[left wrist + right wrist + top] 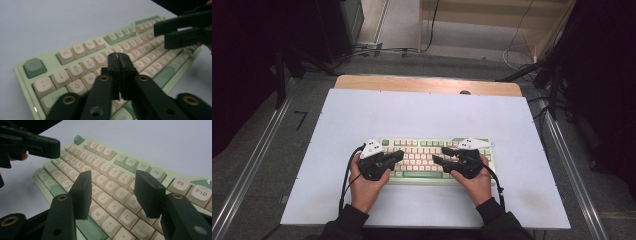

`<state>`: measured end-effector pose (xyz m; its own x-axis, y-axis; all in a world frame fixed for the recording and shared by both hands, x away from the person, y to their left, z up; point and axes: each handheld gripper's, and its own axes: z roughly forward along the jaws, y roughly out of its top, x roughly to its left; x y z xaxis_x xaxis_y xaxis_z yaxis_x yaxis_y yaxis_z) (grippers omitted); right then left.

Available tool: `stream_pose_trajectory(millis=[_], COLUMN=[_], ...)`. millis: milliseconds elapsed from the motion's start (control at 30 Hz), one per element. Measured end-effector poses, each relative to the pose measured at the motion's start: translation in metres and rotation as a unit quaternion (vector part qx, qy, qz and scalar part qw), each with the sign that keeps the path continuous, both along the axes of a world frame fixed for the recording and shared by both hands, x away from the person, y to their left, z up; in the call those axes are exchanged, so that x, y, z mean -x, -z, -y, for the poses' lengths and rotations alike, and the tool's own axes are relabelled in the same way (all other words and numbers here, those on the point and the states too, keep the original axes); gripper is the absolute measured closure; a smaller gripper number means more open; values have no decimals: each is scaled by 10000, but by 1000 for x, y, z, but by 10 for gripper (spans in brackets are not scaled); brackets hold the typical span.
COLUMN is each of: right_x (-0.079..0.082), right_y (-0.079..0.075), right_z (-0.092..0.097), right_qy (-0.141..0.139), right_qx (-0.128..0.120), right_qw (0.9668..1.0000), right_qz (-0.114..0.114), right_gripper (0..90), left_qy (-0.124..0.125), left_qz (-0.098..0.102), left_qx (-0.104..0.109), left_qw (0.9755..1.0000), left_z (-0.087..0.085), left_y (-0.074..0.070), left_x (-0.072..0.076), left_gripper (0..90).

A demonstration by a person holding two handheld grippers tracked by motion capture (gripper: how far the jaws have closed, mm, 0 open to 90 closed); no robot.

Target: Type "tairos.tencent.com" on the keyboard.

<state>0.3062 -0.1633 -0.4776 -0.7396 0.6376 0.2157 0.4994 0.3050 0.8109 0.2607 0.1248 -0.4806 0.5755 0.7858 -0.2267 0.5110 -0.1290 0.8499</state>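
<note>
Left gripper view shows the left gripper with fingers pressed together, holding nothing, above the keyboard. The right gripper has fingers wide apart over the keys. This keyboard lies on the white desk.
</note>
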Motion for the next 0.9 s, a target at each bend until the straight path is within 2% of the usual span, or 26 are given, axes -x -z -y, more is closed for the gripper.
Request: stream_pose_trajectory(millis=[133, 333, 500, 900], right_x=[0, 1, 1, 2], right_y=[0, 1, 1, 3], right_z=[0, 0, -1, -3], right_qy=[5, -12, -19, -52], right_qx=[42, 63, 79, 136], right_qw=[10000, 10000, 10000, 9999], right_qz=[-8, -3, 13, -17], right_gripper=[474, 477, 480, 481], left_qy=[118, 332, 362, 443], left_qz=[-88, -207, -293, -369], left_qx=[-177, -183, -358, -561], left_qw=[9997, 9991, 9983, 9968], left_z=[7, 11, 14, 23], left_y=[1, 4, 8, 15], left_x=[3, 1, 0, -3], left_gripper=[900, 900, 900, 900])
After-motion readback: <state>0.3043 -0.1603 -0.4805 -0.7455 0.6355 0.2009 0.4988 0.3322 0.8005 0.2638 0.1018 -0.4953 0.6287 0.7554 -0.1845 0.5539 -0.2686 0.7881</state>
